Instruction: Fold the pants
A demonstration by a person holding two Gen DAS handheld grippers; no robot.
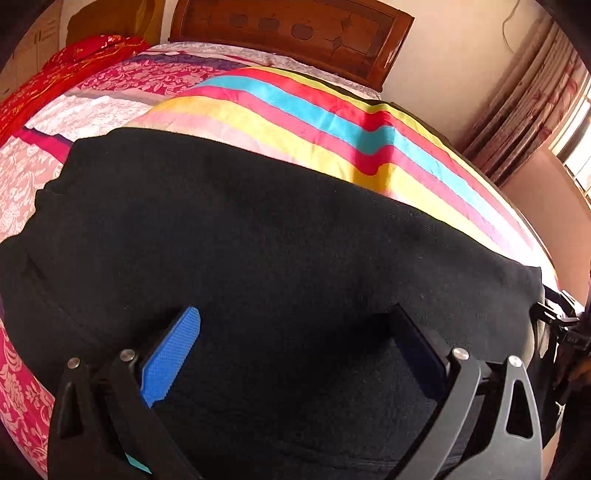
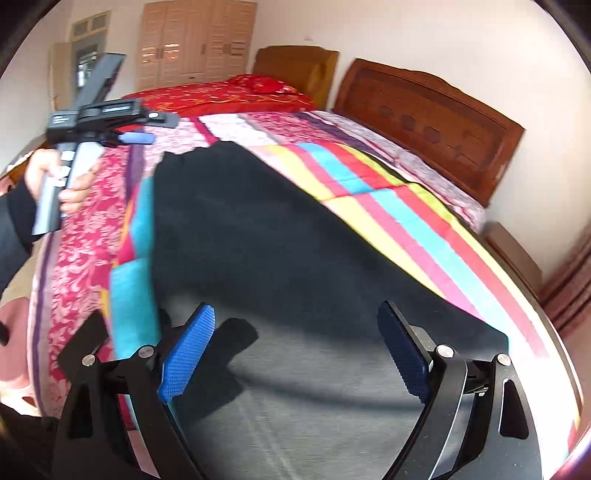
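Observation:
Black pants (image 1: 258,240) lie flat on the bed over a striped blanket (image 1: 314,122). My left gripper (image 1: 295,328) is open, its blue pads spread wide just above the near part of the pants, holding nothing. In the right wrist view the pants (image 2: 258,240) stretch away from me, and my right gripper (image 2: 299,328) is open and empty over their near end. The left gripper (image 2: 136,138) also shows there, raised in a hand at the far left, above the bed's edge.
A wooden headboard (image 1: 295,26) stands at the far end of the bed. A red quilt (image 2: 229,94) lies folded by the pillows. Curtains (image 1: 535,110) and a window are at the right. A wardrobe (image 2: 195,40) stands against the far wall.

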